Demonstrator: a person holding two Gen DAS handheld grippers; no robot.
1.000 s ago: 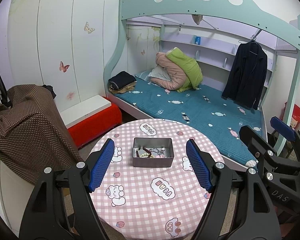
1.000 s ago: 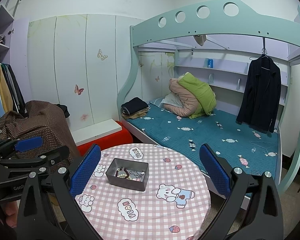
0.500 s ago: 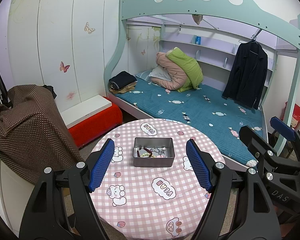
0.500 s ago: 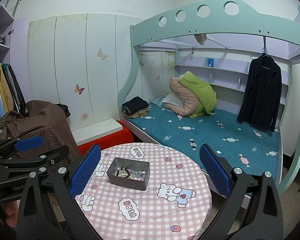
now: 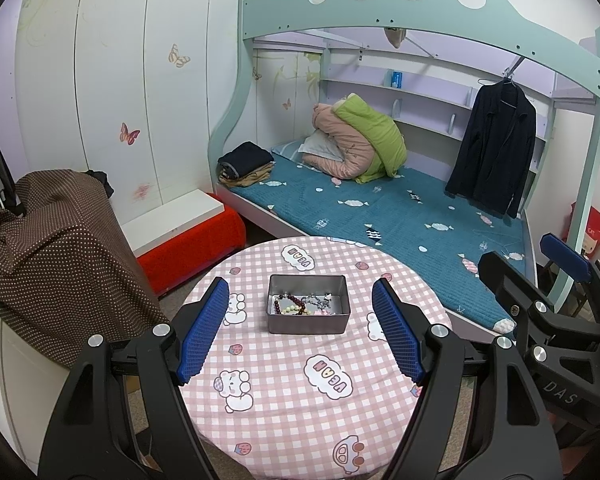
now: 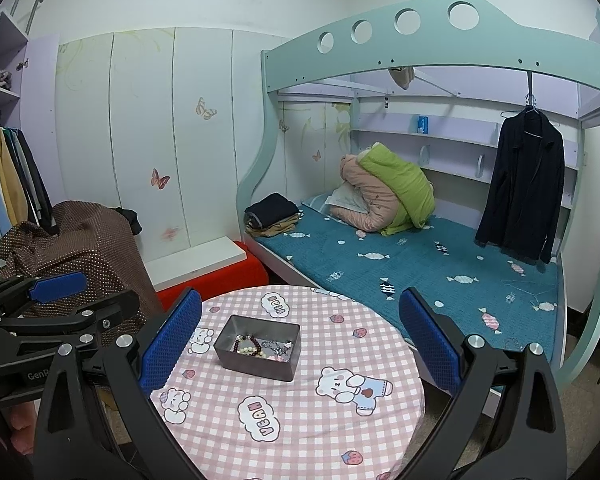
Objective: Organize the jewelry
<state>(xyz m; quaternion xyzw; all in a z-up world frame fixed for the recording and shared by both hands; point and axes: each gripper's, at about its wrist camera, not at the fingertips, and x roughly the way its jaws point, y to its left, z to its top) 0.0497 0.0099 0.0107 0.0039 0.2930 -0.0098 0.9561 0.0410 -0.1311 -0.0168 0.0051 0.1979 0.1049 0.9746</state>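
A grey metal tin stands on the round table with the pink checked cloth. Inside lie a dark red bead bracelet, a pale bead bracelet and silver chains. The tin also shows in the right wrist view with the jewelry in it. My left gripper is open and empty, held above the table just short of the tin. My right gripper is open and empty, higher and to the right of the tin. Each gripper shows at the edge of the other's view.
A bunk bed with a teal mattress stands behind the table. A red bench and a chair under brown dotted cloth stand to the left. A dark jacket hangs on the bed frame.
Both grippers have drifted slightly; the tin sits a little lower in both views. Both stay open and empty.
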